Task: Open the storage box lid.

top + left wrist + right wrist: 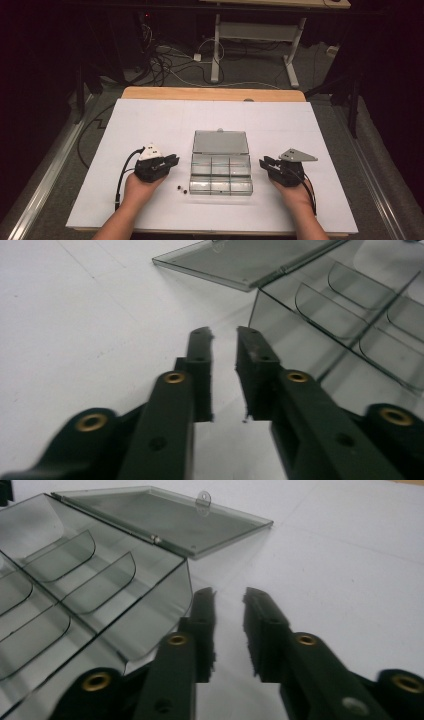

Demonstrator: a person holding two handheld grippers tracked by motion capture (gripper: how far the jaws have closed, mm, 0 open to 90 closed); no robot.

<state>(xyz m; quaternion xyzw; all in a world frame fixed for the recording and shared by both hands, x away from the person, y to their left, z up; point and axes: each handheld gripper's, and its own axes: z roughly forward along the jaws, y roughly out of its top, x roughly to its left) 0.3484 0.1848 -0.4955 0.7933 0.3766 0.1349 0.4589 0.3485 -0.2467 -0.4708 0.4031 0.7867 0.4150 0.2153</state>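
Two claws sit low over the table [150, 120], one on each side of a clear plastic box [220, 174]. Each one is open just a little, with a thin gap between its black jaws, and nothing is in the gap. The left claw [175, 160] points at the left wall of the box and is near it, not touching. In the left gripper view the left claw [223, 335] has only the white table top under it. The right claw [262, 163] points at the right wall of the box, just beside it. In the right gripper view the right claw [229, 596] is next to the curved corner of the box.

The box is open. Its lid [220, 142] lies flat behind it, with a small tab [202, 498] on the far edge. Inside, thin walls cut the box into little rooms. Two tiny dark bits [182, 189] lie on the table just left of the front of the box. No words can be read on anything.
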